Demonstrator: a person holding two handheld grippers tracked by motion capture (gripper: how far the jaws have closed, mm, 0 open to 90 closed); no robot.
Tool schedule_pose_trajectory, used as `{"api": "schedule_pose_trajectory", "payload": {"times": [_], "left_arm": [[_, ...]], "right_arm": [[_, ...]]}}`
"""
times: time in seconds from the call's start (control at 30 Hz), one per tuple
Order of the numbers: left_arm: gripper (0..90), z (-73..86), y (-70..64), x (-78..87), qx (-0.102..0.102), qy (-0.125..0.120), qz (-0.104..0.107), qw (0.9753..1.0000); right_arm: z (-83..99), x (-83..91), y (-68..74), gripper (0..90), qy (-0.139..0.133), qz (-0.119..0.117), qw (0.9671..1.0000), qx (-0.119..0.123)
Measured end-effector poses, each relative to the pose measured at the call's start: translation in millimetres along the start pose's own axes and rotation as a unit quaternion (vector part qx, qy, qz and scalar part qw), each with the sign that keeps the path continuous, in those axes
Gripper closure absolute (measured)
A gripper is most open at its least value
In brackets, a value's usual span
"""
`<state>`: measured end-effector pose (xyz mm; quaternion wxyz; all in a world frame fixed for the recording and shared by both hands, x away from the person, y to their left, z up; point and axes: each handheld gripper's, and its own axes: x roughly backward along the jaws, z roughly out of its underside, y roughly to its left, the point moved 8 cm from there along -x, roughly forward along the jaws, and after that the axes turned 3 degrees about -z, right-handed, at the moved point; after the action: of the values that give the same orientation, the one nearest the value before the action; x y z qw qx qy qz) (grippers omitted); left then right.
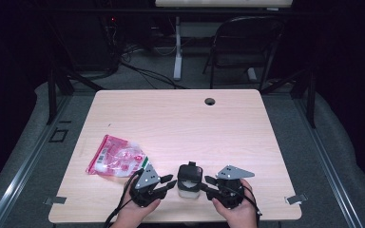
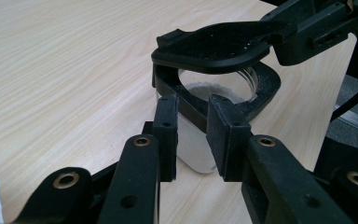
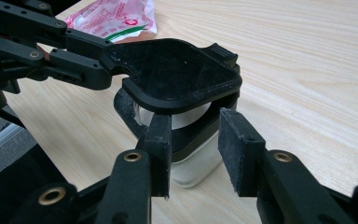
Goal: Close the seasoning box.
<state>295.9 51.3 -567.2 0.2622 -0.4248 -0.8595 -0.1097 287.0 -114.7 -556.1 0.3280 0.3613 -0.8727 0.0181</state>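
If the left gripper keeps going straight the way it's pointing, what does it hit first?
Most likely the jar with its black collar, which sits just past the left gripper and in line with its open jaws. The flip lid hangs open above. How small the remaining gap is cannot be judged.

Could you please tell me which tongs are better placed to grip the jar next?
Probably the left tongs: their open jaws straddle the black-collared clear plastic jar closely; the right tongs gape wider.
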Motion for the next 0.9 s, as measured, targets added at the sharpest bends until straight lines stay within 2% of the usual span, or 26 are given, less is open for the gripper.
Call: {"api": "schedule_pose_trajectory", "payload": {"times": [0.1, 0.43, 0.67, 0.9], "left_arm": [[73.2, 1.5, -0.7, -0.7, -0.002, 0.004, 0.002, 1.0000], [72.9, 4.3, -1.9, -1.1, -0.003, 0.006, 0.005, 1.0000], [72.9, 6.1, 0.5, -0.3, -0.003, 0.009, 0.002, 1.0000], [72.3, 7.8, 3.4, 0.7, -0.003, 0.011, -0.003, 0.9999]], "right_arm": [[1.6, -1.1, -0.5, 65.2, -0.001, -0.001, 1.0000, -0.004], [5.0, -1.9, 1.1, 65.4, -0.002, -0.011, 0.9999, 0.003], [6.9, -4.2, 4.0, 64.2, -0.002, -0.016, 0.9997, 0.016], [9.1, -5.3, 4.0, 63.4, -0.001, -0.017, 0.9997, 0.016]]}}
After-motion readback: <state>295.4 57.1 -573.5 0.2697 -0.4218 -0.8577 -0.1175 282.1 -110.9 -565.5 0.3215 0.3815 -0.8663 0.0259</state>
